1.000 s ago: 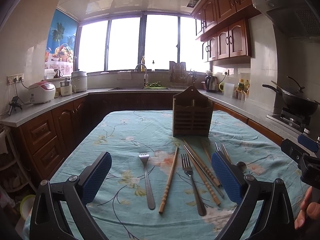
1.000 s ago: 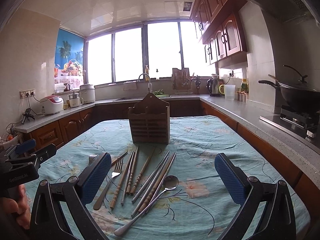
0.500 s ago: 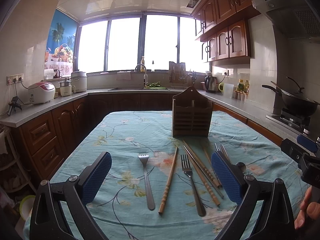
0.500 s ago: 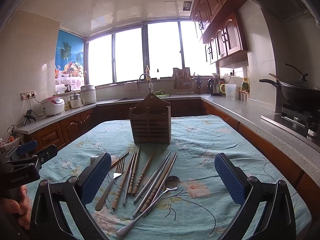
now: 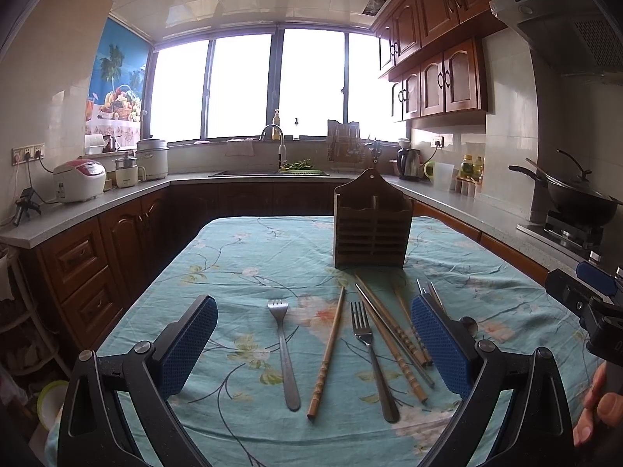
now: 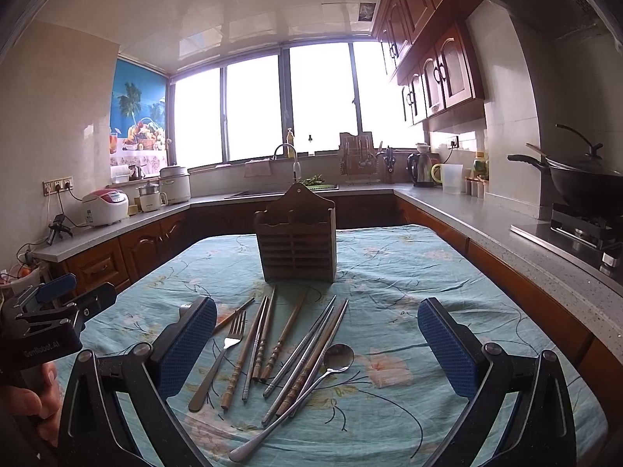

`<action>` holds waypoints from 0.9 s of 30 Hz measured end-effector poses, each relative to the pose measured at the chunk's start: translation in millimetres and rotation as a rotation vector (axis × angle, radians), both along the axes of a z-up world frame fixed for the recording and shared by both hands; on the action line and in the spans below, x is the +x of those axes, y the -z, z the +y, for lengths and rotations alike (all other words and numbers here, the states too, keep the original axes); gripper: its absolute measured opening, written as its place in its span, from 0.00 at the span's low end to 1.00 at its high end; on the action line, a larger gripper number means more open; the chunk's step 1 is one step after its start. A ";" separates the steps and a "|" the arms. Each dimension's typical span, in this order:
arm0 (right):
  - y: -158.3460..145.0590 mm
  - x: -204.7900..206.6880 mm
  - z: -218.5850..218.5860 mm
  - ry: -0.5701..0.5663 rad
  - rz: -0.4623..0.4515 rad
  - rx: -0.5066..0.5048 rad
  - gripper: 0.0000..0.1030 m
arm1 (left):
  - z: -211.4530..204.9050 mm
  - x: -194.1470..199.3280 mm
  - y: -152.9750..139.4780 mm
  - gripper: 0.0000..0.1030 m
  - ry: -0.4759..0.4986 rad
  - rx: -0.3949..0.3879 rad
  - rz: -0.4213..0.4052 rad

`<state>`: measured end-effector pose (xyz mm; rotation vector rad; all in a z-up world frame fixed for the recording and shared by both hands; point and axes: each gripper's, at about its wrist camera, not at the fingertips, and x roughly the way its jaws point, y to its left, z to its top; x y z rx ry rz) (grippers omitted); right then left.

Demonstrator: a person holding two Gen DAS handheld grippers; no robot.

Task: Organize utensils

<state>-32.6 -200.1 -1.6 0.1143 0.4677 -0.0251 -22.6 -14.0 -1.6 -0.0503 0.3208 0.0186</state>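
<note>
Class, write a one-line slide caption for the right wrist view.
Open right gripper above spoon, fork and chopsticks before a wooden holder.

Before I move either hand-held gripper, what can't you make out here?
- Holder compartments: contents hidden by its slatted front, both views.
- Spoon: mostly behind the left hand-held gripper finger, left view.
- Leftmost fork: behind the right hand-held gripper finger, right view.

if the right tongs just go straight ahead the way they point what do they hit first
Probably the wooden utensil holder: it stands upright beyond the open right tongs, just left of their midline. The chopsticks and spoon lie lower on the tablecloth. Depth is uncertain.
</note>
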 end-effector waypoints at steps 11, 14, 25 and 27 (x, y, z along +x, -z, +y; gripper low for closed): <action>1.9 3.6 -0.5 -0.002 0.011 0.006 1.00 | 1.8 2.9 1.4 0.97 0.001 -0.007 0.011; 3.0 8.0 -2.4 -0.003 0.024 0.016 1.00 | 4.3 7.7 1.6 0.97 0.004 -0.018 0.031; 8.6 36.4 -12.6 -0.010 0.109 0.050 1.00 | 20.6 48.4 -3.3 0.97 0.016 -0.066 0.146; 11.2 43.5 -15.6 -0.012 0.130 0.061 1.00 | 22.7 58.4 -5.8 0.96 0.026 -0.078 0.169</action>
